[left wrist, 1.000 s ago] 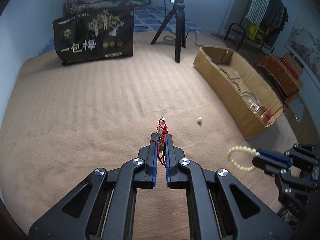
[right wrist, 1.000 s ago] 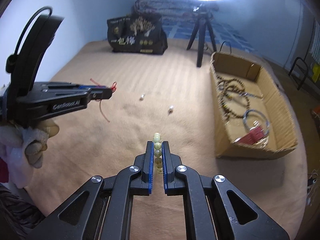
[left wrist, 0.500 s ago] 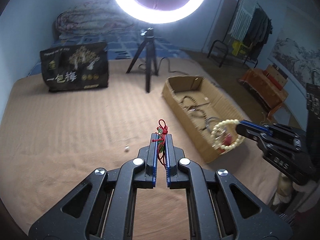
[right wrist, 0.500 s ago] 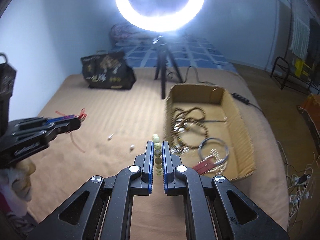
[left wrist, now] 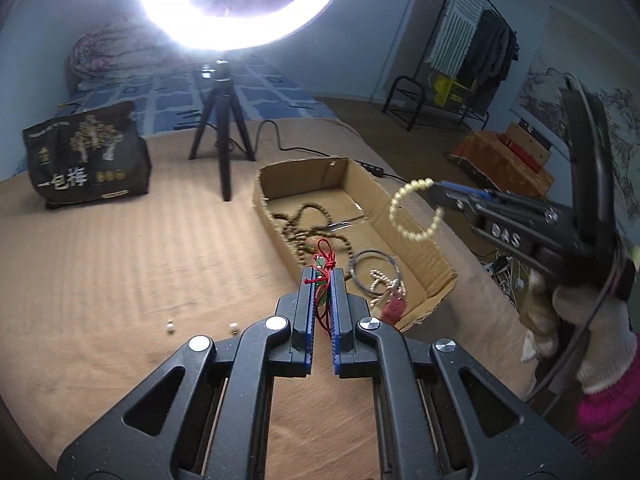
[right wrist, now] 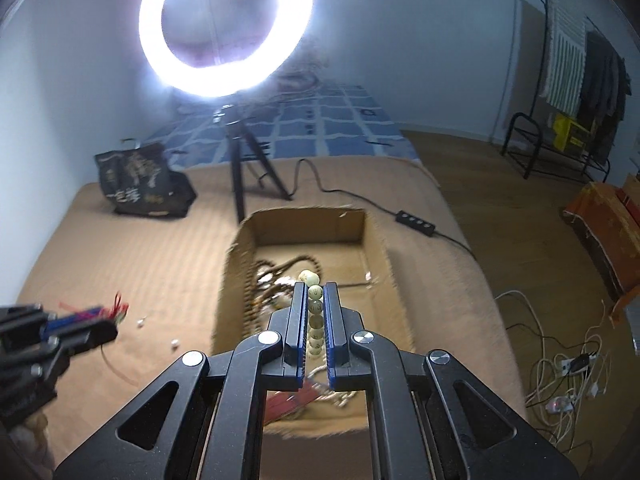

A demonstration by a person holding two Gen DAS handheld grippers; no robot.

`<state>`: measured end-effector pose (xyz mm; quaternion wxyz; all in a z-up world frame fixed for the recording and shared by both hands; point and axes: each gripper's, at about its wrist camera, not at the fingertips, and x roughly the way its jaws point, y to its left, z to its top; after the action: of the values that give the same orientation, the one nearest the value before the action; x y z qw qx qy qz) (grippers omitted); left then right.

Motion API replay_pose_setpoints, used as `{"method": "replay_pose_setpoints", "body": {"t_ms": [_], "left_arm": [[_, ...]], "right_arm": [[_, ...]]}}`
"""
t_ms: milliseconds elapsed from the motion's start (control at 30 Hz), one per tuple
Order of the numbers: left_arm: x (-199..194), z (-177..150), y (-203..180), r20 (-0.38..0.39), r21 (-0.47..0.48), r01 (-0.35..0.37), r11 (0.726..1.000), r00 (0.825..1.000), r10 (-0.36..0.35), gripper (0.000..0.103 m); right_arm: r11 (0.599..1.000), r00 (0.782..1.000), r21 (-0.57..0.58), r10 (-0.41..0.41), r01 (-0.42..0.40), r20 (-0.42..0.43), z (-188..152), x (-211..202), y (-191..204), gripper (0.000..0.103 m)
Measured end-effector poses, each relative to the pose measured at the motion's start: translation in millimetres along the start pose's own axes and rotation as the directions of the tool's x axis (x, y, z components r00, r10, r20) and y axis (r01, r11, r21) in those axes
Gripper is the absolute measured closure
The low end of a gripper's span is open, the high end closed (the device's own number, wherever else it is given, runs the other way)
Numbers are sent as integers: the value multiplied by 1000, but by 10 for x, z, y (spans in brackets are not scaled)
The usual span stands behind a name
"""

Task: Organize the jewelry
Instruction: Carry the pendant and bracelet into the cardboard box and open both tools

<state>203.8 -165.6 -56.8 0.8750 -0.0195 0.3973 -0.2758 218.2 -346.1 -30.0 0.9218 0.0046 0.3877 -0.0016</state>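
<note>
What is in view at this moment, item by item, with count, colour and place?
Open cardboard box: one, brown, on the tan bedcover right of centre.
Long dark wooden bead strand: one, brown, coiled inside the box.
Thin metal bangle: one, grey, in the box's near end.
Red tassel piece: one, red, in the box's near corner.
Small loose beads: two, whitish, on the bedcover left of the box.
Black printed bag: one, far left.
Ring light on black tripod: one, behind the box.
Pale bead bracelet: one, cream, held above the box.
Red cord ornament: one, held.
Right gripper: shut on the bracelet.
Left gripper: shut on the cord.
</note>
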Motion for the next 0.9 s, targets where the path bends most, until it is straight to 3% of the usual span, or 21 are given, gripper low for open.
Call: {"method": "replay_pose_setpoints", "body": {"t_ms": [500, 900], "left_arm": [[581, 79, -225, -49, -1, 35, 999, 998, -35, 99], [828, 68, -342, -89, 22, 44, 999, 995, -42, 99]], "right_arm": [[999, 999, 26, -18, 19, -45, 106, 448, -259, 97], [998, 997, 66, 9, -3, -82, 93, 651, -357, 97]]}}
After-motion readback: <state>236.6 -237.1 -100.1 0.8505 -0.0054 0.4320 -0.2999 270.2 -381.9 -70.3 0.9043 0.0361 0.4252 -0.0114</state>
